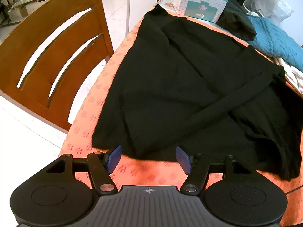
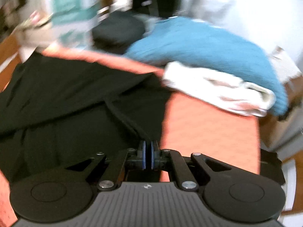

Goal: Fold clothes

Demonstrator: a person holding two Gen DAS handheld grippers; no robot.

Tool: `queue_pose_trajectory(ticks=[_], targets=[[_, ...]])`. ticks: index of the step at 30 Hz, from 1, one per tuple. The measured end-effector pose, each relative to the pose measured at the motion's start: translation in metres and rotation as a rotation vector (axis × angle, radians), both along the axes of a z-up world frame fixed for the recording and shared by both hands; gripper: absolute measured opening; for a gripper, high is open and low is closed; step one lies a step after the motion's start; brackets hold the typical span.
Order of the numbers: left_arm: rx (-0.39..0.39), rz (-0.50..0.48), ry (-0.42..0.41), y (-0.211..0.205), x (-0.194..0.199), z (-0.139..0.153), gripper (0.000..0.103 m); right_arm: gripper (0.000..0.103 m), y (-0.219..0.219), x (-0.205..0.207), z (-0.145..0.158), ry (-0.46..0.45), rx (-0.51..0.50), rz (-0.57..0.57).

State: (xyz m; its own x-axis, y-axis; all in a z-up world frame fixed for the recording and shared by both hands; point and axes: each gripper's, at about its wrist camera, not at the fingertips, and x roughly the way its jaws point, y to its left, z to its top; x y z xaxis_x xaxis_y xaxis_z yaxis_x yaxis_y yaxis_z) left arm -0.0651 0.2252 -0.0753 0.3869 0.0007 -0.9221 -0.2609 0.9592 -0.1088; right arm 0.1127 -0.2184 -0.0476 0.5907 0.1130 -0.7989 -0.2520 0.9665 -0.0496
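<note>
Left gripper [image 1: 148, 158]: jaws wide apart, empty, at near hem of black garment [image 1: 181, 94] spread on orange tablecloth [image 1: 144, 172]. Right gripper [image 2: 148, 156]: clamped on garment's edge.

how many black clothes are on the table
2. A big black garment lies spread on the orange tablecloth, its edge pinched in the right claw. A smaller black bundle sits at the far end beside the teal boxes. More may be hidden.
</note>
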Motion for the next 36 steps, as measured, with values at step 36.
queue_pose_trajectory(ticks=[36], targets=[[0.109,-0.291,0.043,-0.067,0.062,-0.026,0.076,0.016,-0.017,-0.026,-0.017,0.169,0.201,-0.049]])
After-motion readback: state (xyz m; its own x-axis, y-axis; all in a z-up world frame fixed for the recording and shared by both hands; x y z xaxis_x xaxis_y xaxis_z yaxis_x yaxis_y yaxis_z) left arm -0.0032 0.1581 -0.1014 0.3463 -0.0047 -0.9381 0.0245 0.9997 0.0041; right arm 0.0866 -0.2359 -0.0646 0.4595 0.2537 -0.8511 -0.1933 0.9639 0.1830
